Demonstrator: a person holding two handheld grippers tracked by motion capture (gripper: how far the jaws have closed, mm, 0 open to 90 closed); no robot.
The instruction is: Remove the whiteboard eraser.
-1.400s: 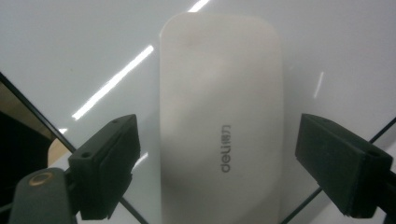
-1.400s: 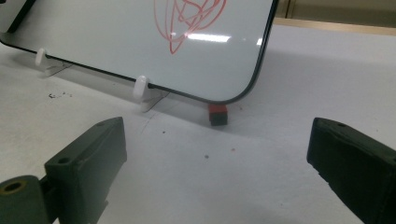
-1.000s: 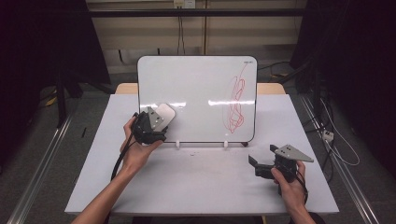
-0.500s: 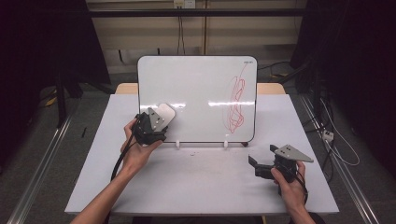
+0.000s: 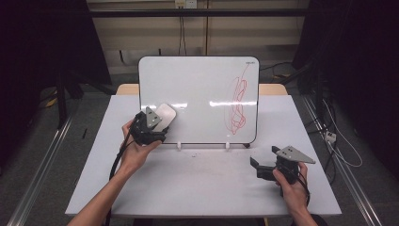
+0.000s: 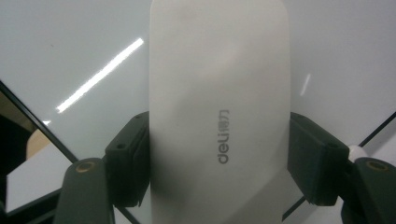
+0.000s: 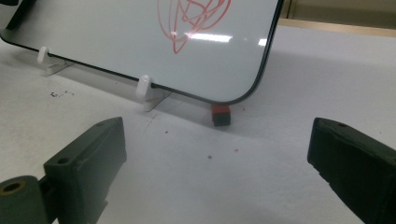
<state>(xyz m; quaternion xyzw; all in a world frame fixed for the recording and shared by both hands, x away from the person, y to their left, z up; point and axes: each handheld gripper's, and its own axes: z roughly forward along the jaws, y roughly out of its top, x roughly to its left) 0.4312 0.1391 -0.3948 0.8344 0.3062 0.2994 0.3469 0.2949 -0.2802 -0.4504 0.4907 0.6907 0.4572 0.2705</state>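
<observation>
"deli" on white eraser (image 6: 219,116)

The whiteboard (image 5: 197,94) stood upright across the middle of the table (image 5: 202,188), walling off the far half. Its two white feet (image 5: 227,146) and a small red-and-black block (image 7: 220,115) at its right lower corner (tucked under the frame) jutted onto the near surface. Before the board the tabletop lay open between the left gripper (image 5: 150,129) and the right gripper (image 5: 263,169). Strips beside the board's ends stayed passable.
</observation>
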